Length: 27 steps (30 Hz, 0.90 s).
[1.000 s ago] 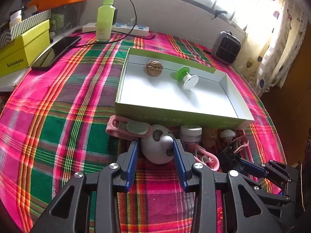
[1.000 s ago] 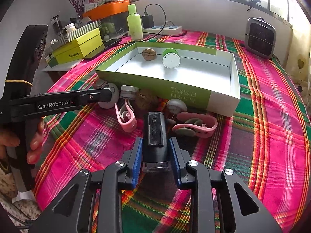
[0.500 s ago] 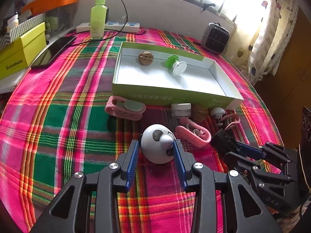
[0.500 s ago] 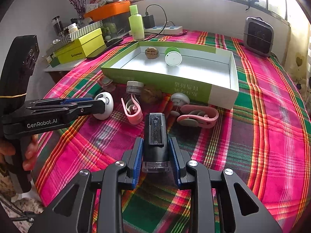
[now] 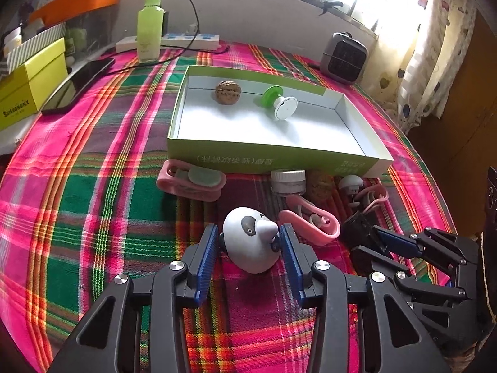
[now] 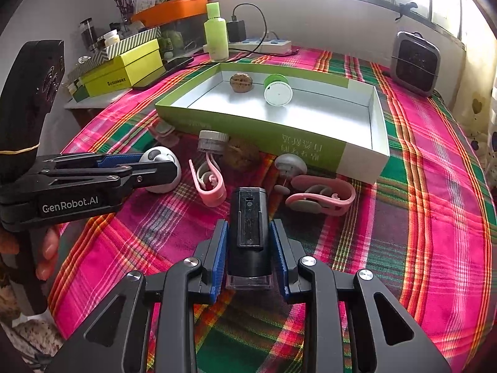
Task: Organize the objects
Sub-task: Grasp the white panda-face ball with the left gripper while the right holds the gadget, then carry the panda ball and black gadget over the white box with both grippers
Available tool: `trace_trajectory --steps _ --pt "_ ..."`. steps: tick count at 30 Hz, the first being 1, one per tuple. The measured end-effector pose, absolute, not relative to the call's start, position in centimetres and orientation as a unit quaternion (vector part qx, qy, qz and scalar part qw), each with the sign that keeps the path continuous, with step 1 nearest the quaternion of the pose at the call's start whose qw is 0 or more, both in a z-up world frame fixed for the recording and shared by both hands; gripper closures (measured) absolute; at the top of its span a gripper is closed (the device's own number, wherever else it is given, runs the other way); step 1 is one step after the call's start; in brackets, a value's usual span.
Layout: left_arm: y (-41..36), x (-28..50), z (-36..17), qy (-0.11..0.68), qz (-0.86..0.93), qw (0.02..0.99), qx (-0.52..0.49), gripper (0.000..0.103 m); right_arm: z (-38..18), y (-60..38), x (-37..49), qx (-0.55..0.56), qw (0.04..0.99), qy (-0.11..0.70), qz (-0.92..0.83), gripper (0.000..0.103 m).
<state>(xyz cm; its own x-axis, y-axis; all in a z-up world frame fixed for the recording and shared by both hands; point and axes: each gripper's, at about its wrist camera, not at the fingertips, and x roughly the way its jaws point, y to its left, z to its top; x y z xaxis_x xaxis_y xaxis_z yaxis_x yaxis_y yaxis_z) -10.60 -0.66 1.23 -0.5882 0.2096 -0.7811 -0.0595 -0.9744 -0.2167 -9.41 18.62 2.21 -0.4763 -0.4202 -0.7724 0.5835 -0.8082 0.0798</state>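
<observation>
Left gripper (image 5: 248,242) low at frame centre, jaws clamped on white panda toy (image 5: 251,239); right gripper (image 6: 248,248) level, jaws gripping black device (image 6: 248,227).

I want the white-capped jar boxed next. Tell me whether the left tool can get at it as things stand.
Probably not yet. The left tool is shut on the white panda toy, so it has no free grip. The white-capped jar stands ahead against the green box wall, with a pink clip lying between.

Both wrist views low, close, facing the green tray (image 5: 267,155); each shows it
</observation>
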Motion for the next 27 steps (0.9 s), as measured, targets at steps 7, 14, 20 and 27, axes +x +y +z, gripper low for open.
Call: trace_trajectory --steps 7,14,20,27 --pt "-0.79 -10.93 1.19 -0.091 0.887 0.072 -0.448 0.068 2.20 18.88 -9.46 0.422 0.287 0.082 -0.856 0.074" --pt "-1.03 -10.85 1.36 -0.094 0.887 0.072 -0.446 0.072 2.23 18.89 -9.39 0.422 0.285 0.078 -0.857 0.074" --pt "-1.20 -10.69 1.61 -0.089 0.889 0.067 -0.443 0.073 2.42 18.77 -9.13 0.420 0.287 0.075 -0.857 0.074" --pt "-1.29 -10.19 2.08 -0.088 0.892 0.065 -0.438 0.073 2.97 18.73 -8.93 0.414 0.290 0.070 -0.860 0.074"
